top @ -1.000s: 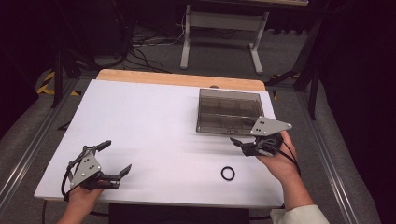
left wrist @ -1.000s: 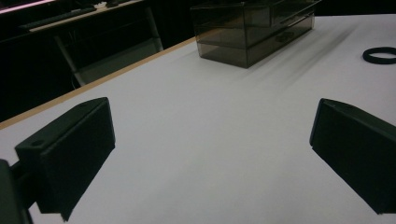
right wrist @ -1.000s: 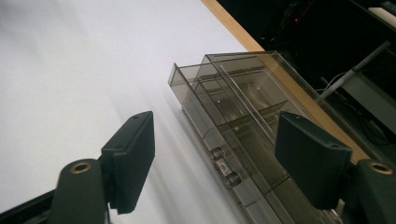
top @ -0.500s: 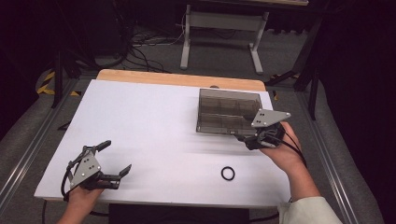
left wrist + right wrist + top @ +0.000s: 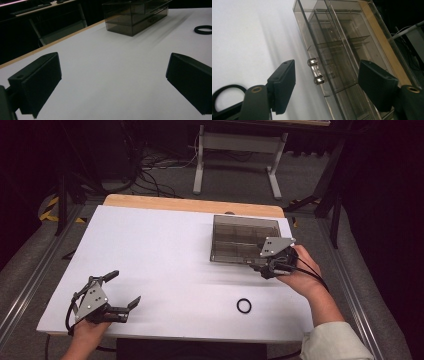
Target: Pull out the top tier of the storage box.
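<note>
Jaws of the right gripper [image 5: 325, 82] stand apart, straddling without contact the clear drawer handle [image 5: 315, 71] on the smoky acrylic drawer box [image 5: 243, 237] at the table's far right. Left gripper [image 5: 120, 292] rests near-left, jaws wide, empty. Black ring [image 5: 244, 306] lies near the front edge.

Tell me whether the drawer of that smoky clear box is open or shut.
Shut: in the right gripper view the drawer front with its handle lies flush with the box, and the right gripper has open jaws either side, not touching.
</note>
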